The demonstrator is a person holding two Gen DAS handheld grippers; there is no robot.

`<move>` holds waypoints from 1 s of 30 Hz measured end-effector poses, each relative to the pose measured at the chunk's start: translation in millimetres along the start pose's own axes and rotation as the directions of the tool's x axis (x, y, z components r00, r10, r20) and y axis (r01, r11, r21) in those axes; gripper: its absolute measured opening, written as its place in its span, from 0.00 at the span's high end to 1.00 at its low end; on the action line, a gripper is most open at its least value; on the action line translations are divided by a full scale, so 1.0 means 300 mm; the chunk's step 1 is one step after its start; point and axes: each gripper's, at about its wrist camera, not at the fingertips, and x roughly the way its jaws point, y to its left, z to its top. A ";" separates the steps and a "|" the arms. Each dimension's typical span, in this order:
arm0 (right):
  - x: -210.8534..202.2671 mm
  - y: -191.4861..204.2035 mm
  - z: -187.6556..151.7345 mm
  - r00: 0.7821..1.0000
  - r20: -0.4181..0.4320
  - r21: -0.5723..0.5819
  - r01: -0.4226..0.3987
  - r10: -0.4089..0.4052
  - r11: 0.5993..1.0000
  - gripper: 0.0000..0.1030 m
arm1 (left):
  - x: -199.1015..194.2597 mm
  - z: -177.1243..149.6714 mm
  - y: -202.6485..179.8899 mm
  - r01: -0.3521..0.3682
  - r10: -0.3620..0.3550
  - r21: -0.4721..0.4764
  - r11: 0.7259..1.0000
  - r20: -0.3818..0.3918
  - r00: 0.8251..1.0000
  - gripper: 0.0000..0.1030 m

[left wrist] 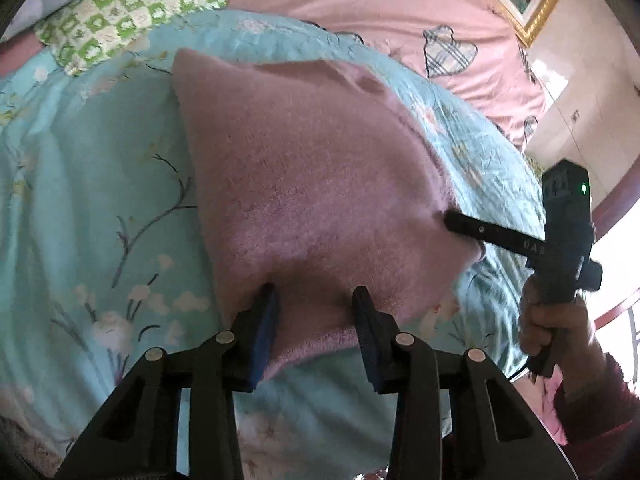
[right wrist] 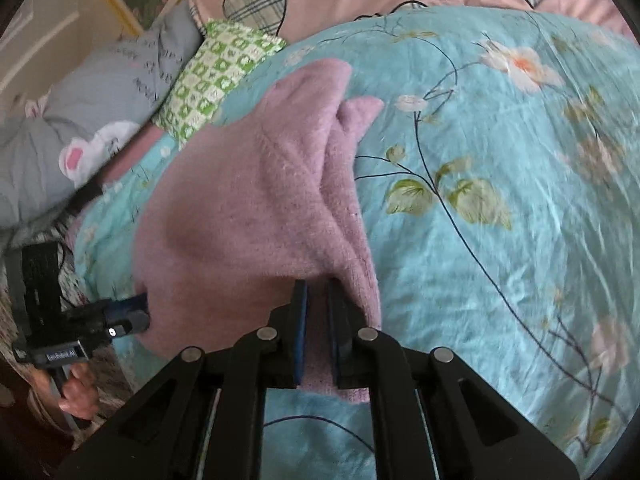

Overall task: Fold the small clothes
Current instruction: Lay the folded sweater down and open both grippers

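The pink fleece garment (right wrist: 248,208) is pinched by the right hand-held gripper (right wrist: 318,320). The left hand-held gripper (left wrist: 316,312) is held wide around the near hem. If that hem is missed, the fold may be dragged askew over the quilt (right wrist: 500,160).

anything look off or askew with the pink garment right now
Nothing damaged or spilled. The fuzzy pink garment is just uneven on the turquoise floral quilt: a bunched ridge runs up its right side from the right claw, which pinches that edge.

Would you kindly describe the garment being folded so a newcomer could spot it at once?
Start from the turquoise floral quilt covering the bed. On it lies the fuzzy mauve garment, beside a green checked pillow. It alone is plain and unpatterned.
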 end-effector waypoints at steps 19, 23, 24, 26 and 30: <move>-0.115 0.064 -0.054 0.998 0.050 -0.036 0.028 -0.026 0.999 0.84 | -0.105 -0.119 0.032 -0.082 0.082 -0.029 0.996 -0.002 0.997 0.58; -0.195 0.099 -0.071 0.994 0.109 -0.035 -0.003 0.007 0.999 0.70 | -0.163 -0.118 -0.006 -0.081 0.081 -0.013 0.997 0.041 0.996 0.49; -0.212 0.106 -0.077 0.992 0.122 -0.034 -0.014 0.018 0.999 0.69 | -0.173 -0.119 -0.012 -0.085 0.086 -0.012 0.996 0.050 0.995 0.48; -0.227 0.123 -0.085 0.991 0.131 -0.032 -0.024 0.028 0.999 0.68 | -0.184 -0.107 -0.032 -0.097 0.098 -0.016 0.995 0.063 0.993 0.45; -0.242 0.152 -0.116 0.990 0.133 -0.040 -0.043 0.048 0.998 0.59 | -0.189 -0.128 -0.063 -0.120 0.120 -0.014 0.993 0.075 0.990 0.41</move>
